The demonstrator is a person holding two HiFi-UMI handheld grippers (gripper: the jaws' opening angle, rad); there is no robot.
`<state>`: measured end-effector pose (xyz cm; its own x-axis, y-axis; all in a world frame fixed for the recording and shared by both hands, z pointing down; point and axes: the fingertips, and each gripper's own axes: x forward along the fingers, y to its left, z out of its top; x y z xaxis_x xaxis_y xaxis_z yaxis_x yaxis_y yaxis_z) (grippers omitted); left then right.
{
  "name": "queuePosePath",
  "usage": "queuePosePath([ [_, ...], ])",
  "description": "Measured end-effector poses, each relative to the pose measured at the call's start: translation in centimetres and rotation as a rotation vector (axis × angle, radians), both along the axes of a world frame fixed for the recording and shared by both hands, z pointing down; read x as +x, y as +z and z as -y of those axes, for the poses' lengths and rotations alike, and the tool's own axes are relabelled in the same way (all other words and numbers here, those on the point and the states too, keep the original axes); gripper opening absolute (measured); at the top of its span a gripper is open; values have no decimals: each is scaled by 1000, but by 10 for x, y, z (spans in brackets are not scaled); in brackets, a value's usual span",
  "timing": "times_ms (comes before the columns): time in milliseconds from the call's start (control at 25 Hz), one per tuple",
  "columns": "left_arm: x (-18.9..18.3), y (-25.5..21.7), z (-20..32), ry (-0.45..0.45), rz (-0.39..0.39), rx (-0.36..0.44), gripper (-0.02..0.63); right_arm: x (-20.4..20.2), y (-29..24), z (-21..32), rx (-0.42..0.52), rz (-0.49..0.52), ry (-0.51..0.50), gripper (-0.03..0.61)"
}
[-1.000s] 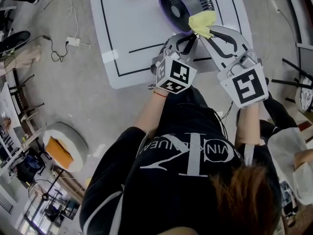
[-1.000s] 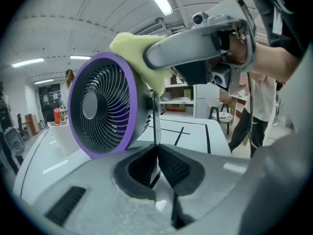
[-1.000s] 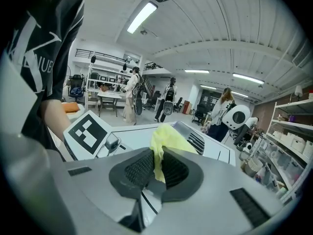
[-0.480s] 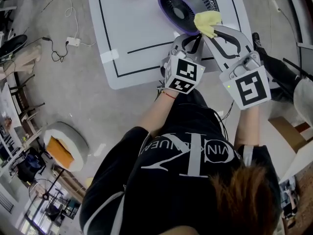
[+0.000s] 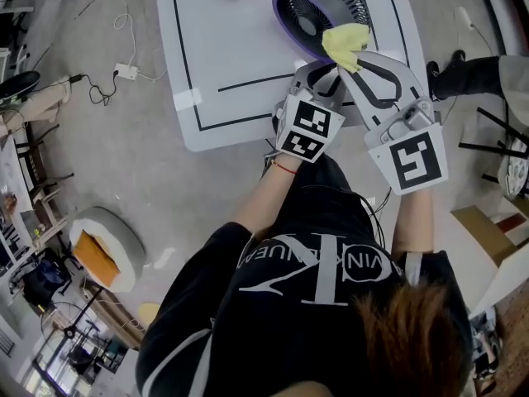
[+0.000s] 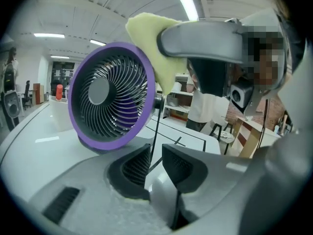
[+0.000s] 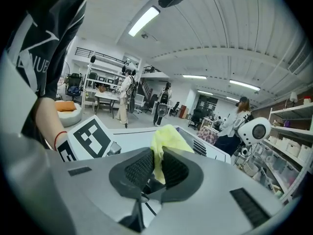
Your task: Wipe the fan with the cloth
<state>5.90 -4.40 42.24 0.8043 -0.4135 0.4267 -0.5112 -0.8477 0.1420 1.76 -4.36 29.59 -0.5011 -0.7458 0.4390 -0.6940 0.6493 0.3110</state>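
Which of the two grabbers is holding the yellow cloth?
The right gripper: its fingers are pinched shut on the yellow cloth. The left gripper holds none; its fingers have just been opening and press on nothing.

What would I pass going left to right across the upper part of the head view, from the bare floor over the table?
White power adapter on the floor → tape patch at the table's edge → purple-rimmed fan, with the yellow cloth on its right rim → a person's dark leg.
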Motion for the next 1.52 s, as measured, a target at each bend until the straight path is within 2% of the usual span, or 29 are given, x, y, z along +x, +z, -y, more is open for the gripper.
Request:
queuePosePath([
  [160,-19,-5,-6,-65,13,17,61,-6,-3,-7,26,15,-8,34],
  [320,-57,-10,1,-164,-5,41,6,-22,0,-7,34,36,-20,34],
  [480,-90,-19,12,-224,-19,66,5,-40,2,-3,34,32,-42,34],
  [680,-112,-27,22,-258,-26,79,6,-48,5,1,36,12,-30,34],
  [840,-126,-33,28,-251,-51,60,6,-60,6,6,20,13,-15,34],
  [960,-135,-37,39,-235,-63,55,6,-69,11,15,22,-34,5,34],
  [1120,-148,-41,54,-185,-63,57,6,-75,18,36,30,-107,106,34],
  [1280,-163,-39,71,-118,-59,53,5,-77,25,62,56,-241,244,34],
  [1440,-171,-40,86,-40,-68,50,6,-76,31,72,56,-440,333,34],
  [1520,-172,-41,92,-3,-78,45,6,-74,33,75,50,-489,378,34],
])
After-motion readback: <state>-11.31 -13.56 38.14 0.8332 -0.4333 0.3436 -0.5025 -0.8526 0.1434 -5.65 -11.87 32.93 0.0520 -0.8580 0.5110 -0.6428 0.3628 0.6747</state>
